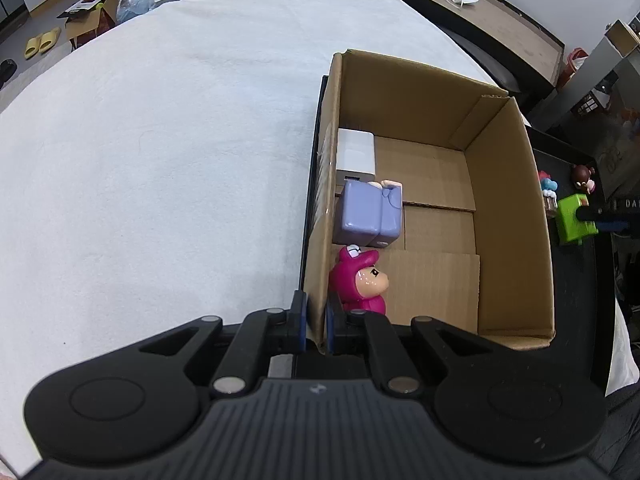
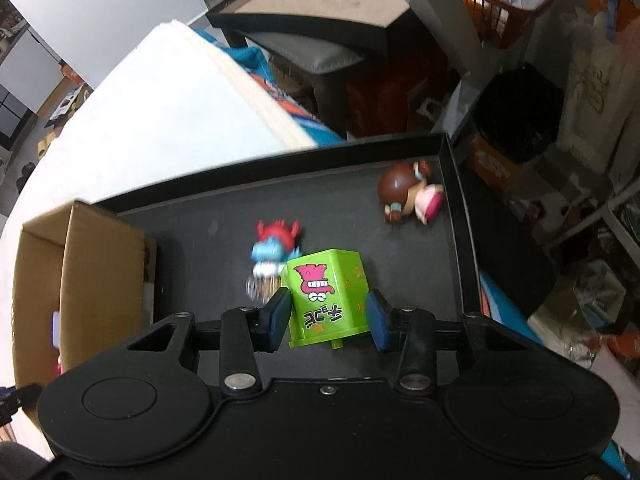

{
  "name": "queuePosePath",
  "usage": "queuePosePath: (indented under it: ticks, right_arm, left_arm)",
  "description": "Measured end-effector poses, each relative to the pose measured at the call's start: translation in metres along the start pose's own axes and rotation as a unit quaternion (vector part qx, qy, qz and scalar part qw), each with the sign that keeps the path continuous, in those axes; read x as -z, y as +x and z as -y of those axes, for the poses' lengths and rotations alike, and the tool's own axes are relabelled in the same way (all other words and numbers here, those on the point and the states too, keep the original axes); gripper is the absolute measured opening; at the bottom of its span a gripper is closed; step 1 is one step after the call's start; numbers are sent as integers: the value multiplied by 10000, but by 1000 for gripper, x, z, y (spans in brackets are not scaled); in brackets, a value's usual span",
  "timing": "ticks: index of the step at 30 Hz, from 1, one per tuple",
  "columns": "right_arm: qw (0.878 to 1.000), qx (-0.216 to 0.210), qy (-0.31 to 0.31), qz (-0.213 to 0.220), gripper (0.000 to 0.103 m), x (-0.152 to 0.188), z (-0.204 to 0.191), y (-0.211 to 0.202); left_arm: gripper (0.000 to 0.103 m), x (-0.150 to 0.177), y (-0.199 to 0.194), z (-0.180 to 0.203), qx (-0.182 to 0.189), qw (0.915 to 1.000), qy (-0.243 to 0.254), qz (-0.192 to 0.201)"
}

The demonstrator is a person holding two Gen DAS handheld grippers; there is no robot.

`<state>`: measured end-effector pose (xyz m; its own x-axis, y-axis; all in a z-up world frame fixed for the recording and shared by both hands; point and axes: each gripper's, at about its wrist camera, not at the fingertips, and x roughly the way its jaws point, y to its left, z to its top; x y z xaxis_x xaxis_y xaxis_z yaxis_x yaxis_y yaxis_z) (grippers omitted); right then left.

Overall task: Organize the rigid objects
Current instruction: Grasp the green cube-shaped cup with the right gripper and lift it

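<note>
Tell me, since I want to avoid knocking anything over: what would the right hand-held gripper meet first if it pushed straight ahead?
The green cartoon box sits between the fingers of the right hand-held gripper, so it would meet that first. The red-and-blue figure lies just beyond on the left, though depth is unclear.

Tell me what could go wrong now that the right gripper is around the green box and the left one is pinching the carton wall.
The right gripper straddles the green box, pads at its sides; if the grip is loose, it may slip. The blue and red figure sits close beside it and could get knocked. The left gripper clamps only the cardboard box wall, which may flex.
</note>
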<state>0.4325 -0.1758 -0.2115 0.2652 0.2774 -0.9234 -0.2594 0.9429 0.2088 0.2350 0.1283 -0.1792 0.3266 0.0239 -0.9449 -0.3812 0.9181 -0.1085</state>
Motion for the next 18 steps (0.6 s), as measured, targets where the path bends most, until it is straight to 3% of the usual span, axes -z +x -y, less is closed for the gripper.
queuePosePath:
  ticks: [10,18]
  right_arm:
    - [9996,-209,108,-164,48,15,4,5]
    - [9959,-753,486,-139,49,20,24,20]
  left_arm:
    - [8,2,-2,0,14,10000,10,16]
    - [8,2,-3,0,14,10000,13,21]
